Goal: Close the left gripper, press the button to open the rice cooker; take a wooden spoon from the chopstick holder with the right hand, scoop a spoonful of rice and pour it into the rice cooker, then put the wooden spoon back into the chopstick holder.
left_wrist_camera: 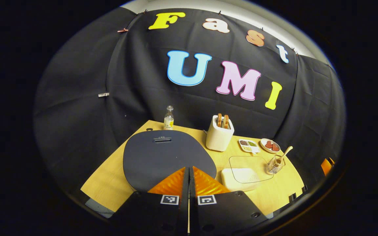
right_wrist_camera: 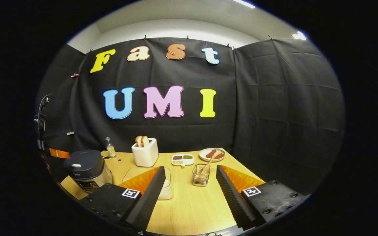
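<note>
Fingers of my left gripper [left_wrist_camera: 189, 170] are pressed together, hovering just above the near edge of the rice cooker [left_wrist_camera: 164, 157], whose dark lid is down. My right gripper [right_wrist_camera: 189, 183] stands wide open over the tabletop [right_wrist_camera: 189, 206]. Just ahead of it, between the fingers, sits the chopstick holder [right_wrist_camera: 200, 175] with the wooden spoon [right_wrist_camera: 208, 164] leaning inside. Beside my right gripper's left finger is the clear-lidded rice box [right_wrist_camera: 166, 190], white grains inside. Farther off stand a toaster [right_wrist_camera: 145, 152] holding two slices, a divided dish [right_wrist_camera: 182, 159] of grains and a plate [right_wrist_camera: 212, 154] of red pieces.
</note>
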